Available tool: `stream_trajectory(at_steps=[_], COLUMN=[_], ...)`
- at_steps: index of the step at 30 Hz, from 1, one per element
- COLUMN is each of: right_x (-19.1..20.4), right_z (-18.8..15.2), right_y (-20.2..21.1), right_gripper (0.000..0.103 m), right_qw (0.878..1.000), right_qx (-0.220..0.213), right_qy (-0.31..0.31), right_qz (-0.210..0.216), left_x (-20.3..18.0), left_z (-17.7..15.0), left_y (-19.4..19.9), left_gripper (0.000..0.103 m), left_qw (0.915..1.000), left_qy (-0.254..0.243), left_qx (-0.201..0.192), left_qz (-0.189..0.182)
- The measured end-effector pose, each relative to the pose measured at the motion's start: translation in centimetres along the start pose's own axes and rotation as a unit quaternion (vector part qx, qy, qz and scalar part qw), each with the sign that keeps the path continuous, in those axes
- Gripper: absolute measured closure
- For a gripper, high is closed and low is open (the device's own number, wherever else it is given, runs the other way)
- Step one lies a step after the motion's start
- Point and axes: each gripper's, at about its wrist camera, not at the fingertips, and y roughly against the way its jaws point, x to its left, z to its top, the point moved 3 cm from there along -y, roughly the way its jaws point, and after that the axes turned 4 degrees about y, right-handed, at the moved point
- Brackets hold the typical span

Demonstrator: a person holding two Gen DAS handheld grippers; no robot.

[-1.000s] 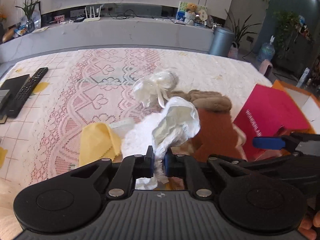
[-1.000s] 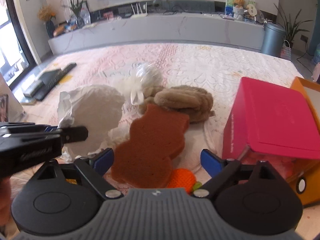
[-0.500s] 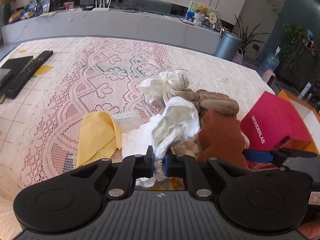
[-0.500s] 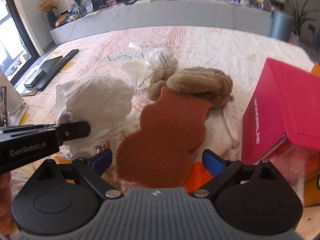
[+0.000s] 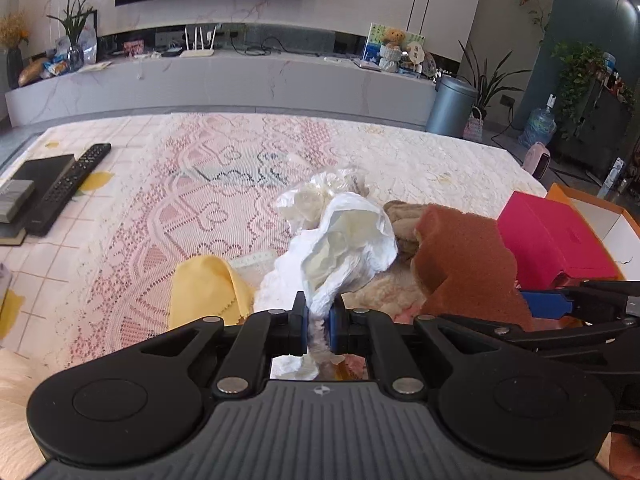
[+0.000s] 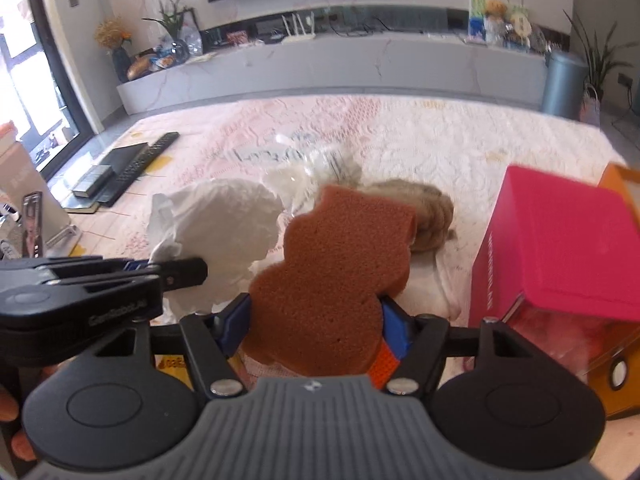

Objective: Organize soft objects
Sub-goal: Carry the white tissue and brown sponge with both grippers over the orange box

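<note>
A crumpled white plastic bag is pinched at its neck between the closed fingers of the left gripper and held above the lace-covered counter; a porous brown sponge, cut in a lobed, figure-like outline, stands between the blue-padded fingers of the right gripper, whose jaws are closing with both pads at its edges. Behind these a tan plush item and a clear crinkled wrapper are lying on the counter, with a folded yellow cloth at the left. A pink lidded box is seen at the right beside an orange container, contents indistinct.
</note>
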Motion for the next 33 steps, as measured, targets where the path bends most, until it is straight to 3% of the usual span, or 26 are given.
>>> stream_trajectory(at_steps=[10, 19, 26, 33], right_x=[-3.0, -9.9, -17.0, -24.2], right_z=[-0.4, 0.1, 0.7, 1.1], right_y=[6.1, 13.4, 17.6, 18.9], right_gripper=[0.036, 0.036, 0.036, 0.036], right_qw=[1.000, 0.999, 0.998, 0.994], right_qx=[-0.012, -0.029, -0.001, 0.033], right_qy=[0.003, 0.017, 0.005, -0.015], right_qz=[-0.001, -0.031, -0.064, -0.105], left_x=[-4.5, -11.4, -18.2, -25.7], left_z=[0.4, 1.3, 3.7, 5.5], left_y=[5.2, 8.0, 7.8, 3.7], left_gripper=[0.093, 0.093, 0.093, 0.093], left_qw=[0.9992, 0.9931, 0.9803, 0.9641], left_qy=[-0.012, -0.059, -0.103, -0.118], left_qx=[-0.034, -0.060, -0.074, -0.026], left_qz=[-0.017, -0.081, -0.151, -0.237])
